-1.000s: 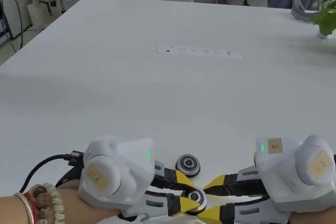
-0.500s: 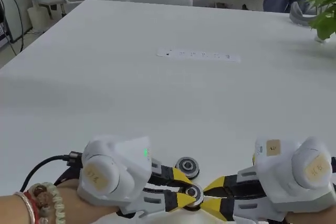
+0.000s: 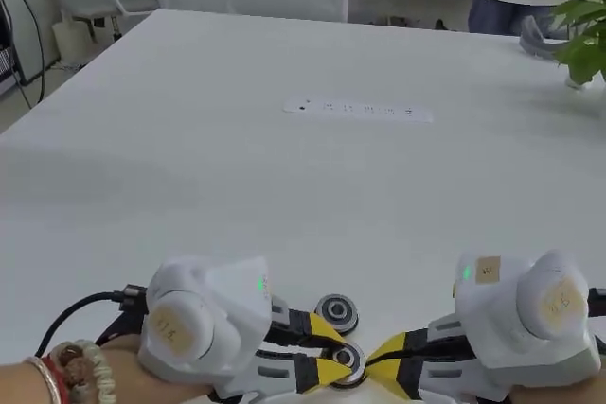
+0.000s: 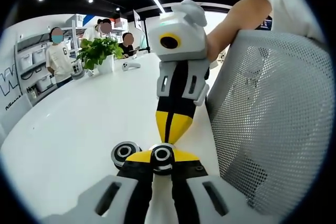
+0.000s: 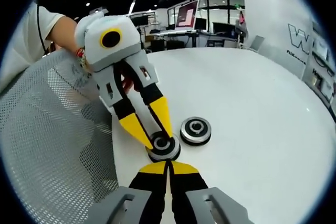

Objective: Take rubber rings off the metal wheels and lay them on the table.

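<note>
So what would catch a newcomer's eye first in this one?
The two yellow-tipped grippers meet nose to nose at the near edge of the table. The left gripper clamps a metal wheel, while the right gripper, tips shut, sits at its rim. A second metal wheel lies free just beside them.

Left tongs (image 3: 329,355) and right tongs (image 3: 375,355) touch 1 wheel (image 3: 347,360).

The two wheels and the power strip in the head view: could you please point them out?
near wheel (image 3: 347,359): head view, on its hub, between the fingers.
far wheel (image 3: 336,310): head view, on its hub.
power strip (image 3: 360,110): head view, on the middle of its top.
</note>
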Available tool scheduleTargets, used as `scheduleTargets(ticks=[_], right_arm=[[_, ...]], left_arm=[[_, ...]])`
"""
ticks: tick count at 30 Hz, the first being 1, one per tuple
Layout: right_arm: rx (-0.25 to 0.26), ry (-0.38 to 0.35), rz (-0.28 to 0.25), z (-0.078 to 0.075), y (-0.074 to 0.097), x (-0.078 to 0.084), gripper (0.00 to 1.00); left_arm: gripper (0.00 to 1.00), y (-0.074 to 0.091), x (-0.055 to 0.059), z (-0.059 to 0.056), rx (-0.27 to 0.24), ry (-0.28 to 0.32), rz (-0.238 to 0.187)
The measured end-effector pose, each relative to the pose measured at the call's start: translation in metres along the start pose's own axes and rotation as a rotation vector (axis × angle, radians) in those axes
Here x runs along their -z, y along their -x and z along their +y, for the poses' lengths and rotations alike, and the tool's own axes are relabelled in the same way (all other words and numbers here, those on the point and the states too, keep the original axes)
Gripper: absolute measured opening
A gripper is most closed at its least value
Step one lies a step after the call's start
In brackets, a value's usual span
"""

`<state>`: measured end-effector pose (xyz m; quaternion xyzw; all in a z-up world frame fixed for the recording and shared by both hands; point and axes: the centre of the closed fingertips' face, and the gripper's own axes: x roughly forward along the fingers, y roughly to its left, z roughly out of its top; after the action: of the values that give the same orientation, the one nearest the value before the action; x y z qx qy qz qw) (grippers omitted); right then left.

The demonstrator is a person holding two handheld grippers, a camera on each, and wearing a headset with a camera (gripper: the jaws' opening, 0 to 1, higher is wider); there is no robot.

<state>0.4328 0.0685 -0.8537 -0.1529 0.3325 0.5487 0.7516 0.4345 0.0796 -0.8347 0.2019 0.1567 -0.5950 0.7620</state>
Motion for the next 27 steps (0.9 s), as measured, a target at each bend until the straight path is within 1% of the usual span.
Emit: scheduleTargets(ticks=[1,4,5,6,7,8,9,11,12,13,14,18,19,20,21,22,27], right_arm=[[0.004,-0.051,-0.002,-0.001,0.001,-0.001,0.0],[0.008,-0.113,-0.027,-0.005,0.004,-0.004,0.0],[-0.002,-0.15,-0.039,-0.005,0.004,-0.004,0.0],[-0.009,-0.193,-0.049,-0.005,0.005,-0.005,0.0],[-0.016,-0.265,-0.059,-0.005,0.006,-0.005,0.0],[-0.023,-0.302,-0.077,-0.006,0.007,-0.007,0.0],[-0.036,-0.342,-0.107,-0.006,0.007,-0.011,0.0],[-0.03,-0.373,-0.092,-0.008,0.006,-0.007,0.0],[-0.046,-0.4,-0.099,-0.005,0.006,-0.009,0.0],[-0.046,-0.429,-0.108,-0.006,0.006,-0.011,0.0],[-0.042,-0.466,-0.093,-0.007,0.006,-0.009,0.0],[-0.049,-0.49,-0.098,-0.007,0.006,-0.009,0.0],[-0.054,-0.498,-0.106,-0.007,0.006,-0.009,0.0],[-0.06,-0.516,-0.116,-0.006,0.006,-0.01,0.0],[-0.075,-0.564,-0.134,-0.004,0.005,-0.013,0.0],[-0.074,-0.577,-0.132,-0.005,0.005,-0.011,0.0],[-0.076,-0.59,-0.14,-0.004,0.006,-0.012,0.0]], left_arm=[[0.07,0.0,0.0,0.0,0.0,-0.001,0.0],[0.07,0.0,0.0,0.001,-0.004,0.003,0.0],[0.07,0.0,0.0,0.001,-0.004,0.006,-0.001],[0.07,0.0,0.0,0.001,-0.004,0.008,-0.001],[0.07,0.0,0.0,0.002,-0.005,0.009,-0.002],[0.07,0.0,0.0,0.002,-0.005,0.01,-0.002],[0.07,0.0,0.0,0.002,-0.006,0.01,-0.002],[0.07,0.0,0.0,0.002,-0.007,0.01,-0.002],[0.07,0.0,0.0,0.002,-0.007,0.009,-0.003],[0.07,0.0,0.0,0.002,-0.007,0.008,-0.004],[0.07,0.0,0.0,0.002,-0.009,0.008,-0.004],[0.07,0.0,0.0,0.002,-0.007,0.004,-0.005],[0.07,0.0,0.0,0.002,-0.007,0.001,-0.005],[0.07,0.0,0.0,0.002,-0.007,-0.001,-0.006],[0.07,0.001,0.0,0.002,-0.006,-0.006,-0.007],[0.07,0.001,0.0,0.001,-0.007,-0.009,-0.009],[0.06,0.0,0.001,0.001,-0.007,-0.006,-0.013]])
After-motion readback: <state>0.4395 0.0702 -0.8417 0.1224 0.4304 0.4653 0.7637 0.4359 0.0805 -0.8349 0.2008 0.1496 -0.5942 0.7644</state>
